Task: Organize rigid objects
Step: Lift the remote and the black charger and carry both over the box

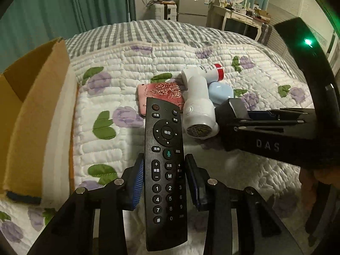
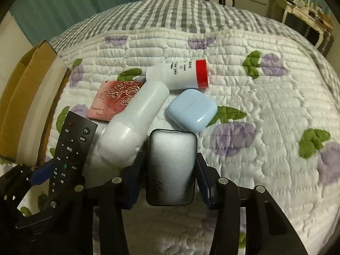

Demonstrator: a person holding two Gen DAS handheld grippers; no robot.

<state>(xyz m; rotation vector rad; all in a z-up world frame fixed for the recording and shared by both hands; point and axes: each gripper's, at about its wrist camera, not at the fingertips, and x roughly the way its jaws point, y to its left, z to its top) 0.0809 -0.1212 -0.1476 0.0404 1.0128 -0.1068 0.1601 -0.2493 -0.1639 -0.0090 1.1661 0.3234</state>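
My left gripper (image 1: 164, 178) is shut on a black remote control (image 1: 165, 170), held above the quilted bed; it also shows in the right wrist view (image 2: 70, 148). My right gripper (image 2: 171, 176) is shut on a black-rimmed box with a white face (image 2: 172, 165); the gripper also shows in the left wrist view (image 1: 261, 125). On the quilt lie a white hair-dryer-like device (image 2: 136, 123), a white bottle with a red cap (image 2: 180, 75), a light blue case (image 2: 192, 109) and a pink rose-patterned case (image 2: 115, 99).
An open cardboard box (image 1: 27, 114) with white foam lining stands at the left edge of the bed (image 2: 255, 106). Teal curtains hang behind. A fridge (image 1: 191, 6) and a dressing table (image 1: 240, 14) stand beyond the bed.
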